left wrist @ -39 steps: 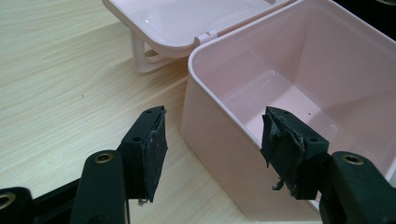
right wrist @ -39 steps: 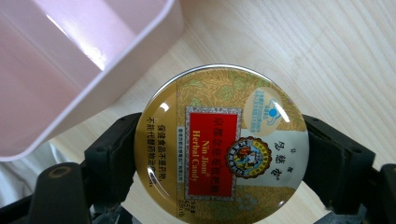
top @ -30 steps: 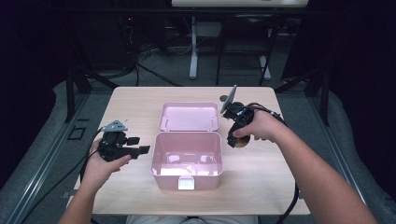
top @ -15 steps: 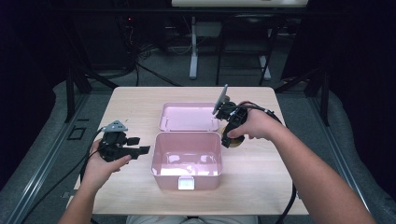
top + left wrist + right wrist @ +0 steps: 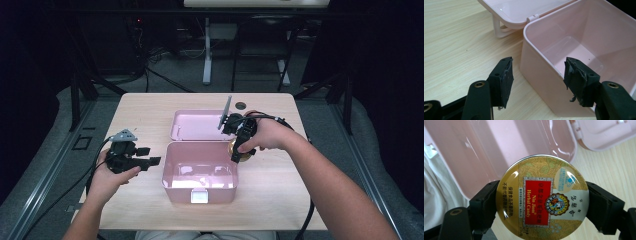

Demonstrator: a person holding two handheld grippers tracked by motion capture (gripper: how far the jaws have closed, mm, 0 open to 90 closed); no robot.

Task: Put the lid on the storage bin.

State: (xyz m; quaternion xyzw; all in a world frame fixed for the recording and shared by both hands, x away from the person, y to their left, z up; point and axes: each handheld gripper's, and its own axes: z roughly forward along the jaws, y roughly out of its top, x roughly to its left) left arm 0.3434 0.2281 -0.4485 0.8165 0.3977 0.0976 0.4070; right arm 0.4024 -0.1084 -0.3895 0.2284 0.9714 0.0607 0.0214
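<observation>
A pink plastic box (image 5: 200, 172) stands open in the middle of the table, its lid (image 5: 195, 125) lying flat behind it. My right gripper (image 5: 236, 152) is shut on a round gold candy tin (image 5: 541, 198) with a red label, held over the box's right rim (image 5: 461, 165); the tin (image 5: 240, 150) peeks out below the hand. My left gripper (image 5: 150, 161) is open just left of the box. In the left gripper view its jaws straddle the box's near corner (image 5: 534, 65) without touching it. The box interior (image 5: 579, 47) looks empty.
The wooden table (image 5: 145, 107) has bare room at left, right and front. A small round hole (image 5: 240, 105) sits near the table's back edge. Dark stands and cables crowd the floor beyond the table.
My right gripper has carried the tin leftward and down, from beside the lid toward the box's right rim. The left gripper has stayed put.
</observation>
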